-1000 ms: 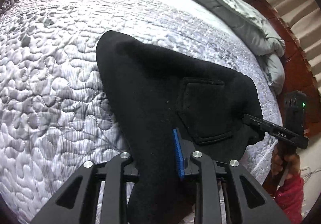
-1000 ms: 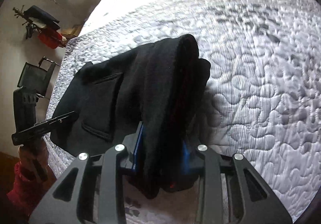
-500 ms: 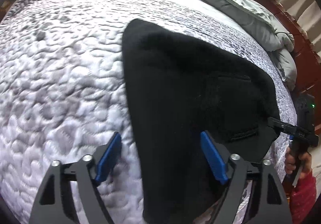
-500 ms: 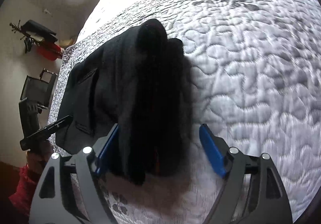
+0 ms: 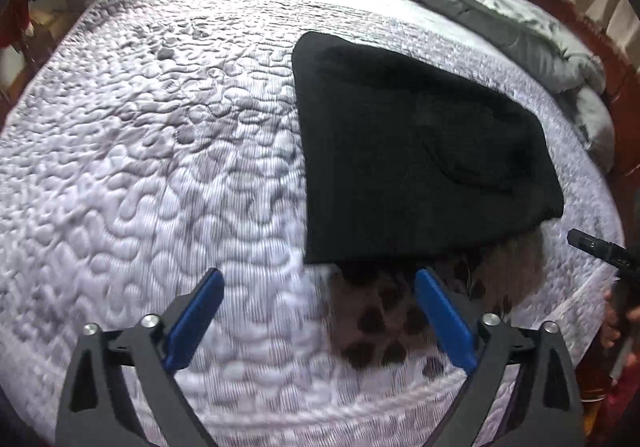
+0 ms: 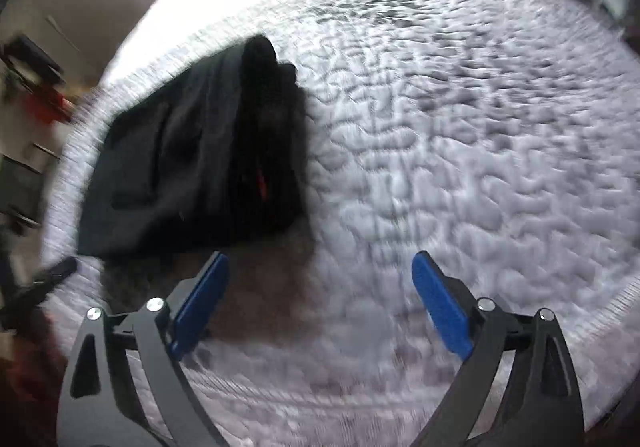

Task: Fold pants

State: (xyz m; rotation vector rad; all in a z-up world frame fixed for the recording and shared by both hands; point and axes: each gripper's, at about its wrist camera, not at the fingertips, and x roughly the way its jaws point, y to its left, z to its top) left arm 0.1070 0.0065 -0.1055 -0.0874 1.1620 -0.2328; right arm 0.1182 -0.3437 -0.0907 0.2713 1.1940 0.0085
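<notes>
The black pants (image 5: 416, 151) lie folded in a compact bundle on the white quilted bed (image 5: 160, 167), back pocket facing up. In the right wrist view the pants (image 6: 200, 167) sit at the left, near the bed's edge. My left gripper (image 5: 318, 313) is open and empty, just short of the bundle's near edge. My right gripper (image 6: 320, 295) is open and empty, to the right of the bundle and clear of it. The right gripper's tip (image 5: 600, 247) shows at the left wrist view's right edge.
A grey duvet (image 5: 480, 7) is bunched along the far side of the bed. A dark wooden headboard (image 5: 592, 27) stands at the right. A brown patterned patch (image 5: 400, 311) of the bed shows below the pants. Room furniture blurs at the left (image 6: 28, 87).
Both grippers opened, let go of the pants and pulled back. The pants now rest flat on the bed. The right wrist view is blurred by motion.
</notes>
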